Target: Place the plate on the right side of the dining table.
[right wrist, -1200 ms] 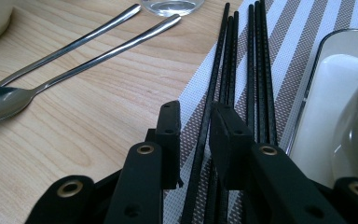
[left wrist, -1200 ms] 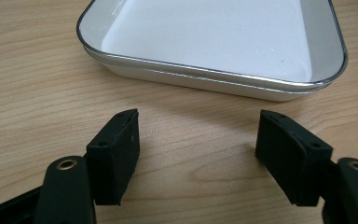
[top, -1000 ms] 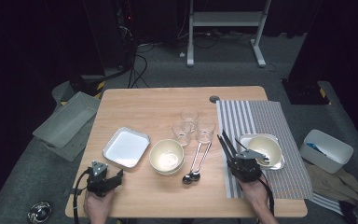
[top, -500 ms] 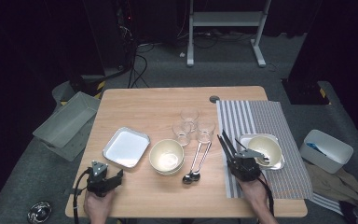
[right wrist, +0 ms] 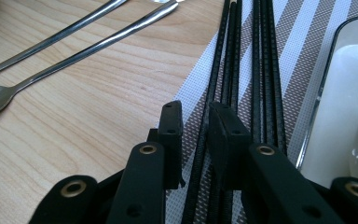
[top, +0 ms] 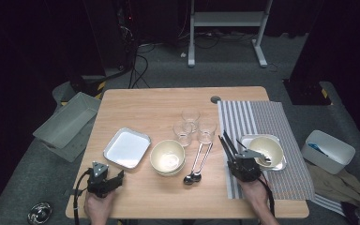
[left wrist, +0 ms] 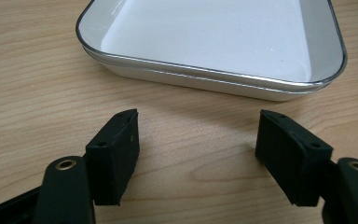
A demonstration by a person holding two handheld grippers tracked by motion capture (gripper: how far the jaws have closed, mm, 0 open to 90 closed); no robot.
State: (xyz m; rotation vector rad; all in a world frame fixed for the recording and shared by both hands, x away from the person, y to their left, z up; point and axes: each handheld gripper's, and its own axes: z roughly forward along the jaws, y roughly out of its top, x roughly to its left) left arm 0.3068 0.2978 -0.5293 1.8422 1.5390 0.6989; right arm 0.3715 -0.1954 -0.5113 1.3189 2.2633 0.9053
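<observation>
Chopsticks (right wrist: 228, 60), black, several, lying on striped placemat (right wrist: 303, 51) (left edge, beside white tray (right wrist: 335, 107)); right gripper (right wrist: 193, 135) nearly closed astride one, pinch uncertain. Left gripper (left wrist: 196, 154) spread wide over bare table (left wrist: 32, 93).

Both grippers are black. The left gripper (top: 115, 177) has a grey three-cornered plate on top and a black cable trailing from it. The right gripper (top: 228, 146) carries a grey plate too, with a cable running back along the forearm. In the left gripper view the fingers (left wrist: 113, 156) end in blocky matte black pads with small holes, fixed to rounded black arms with brass-coloured rivets. The right gripper view shows the same flat black pads (right wrist: 171, 140) and brass-ringed pivots. The forearms are bare, no sleeves.
</observation>
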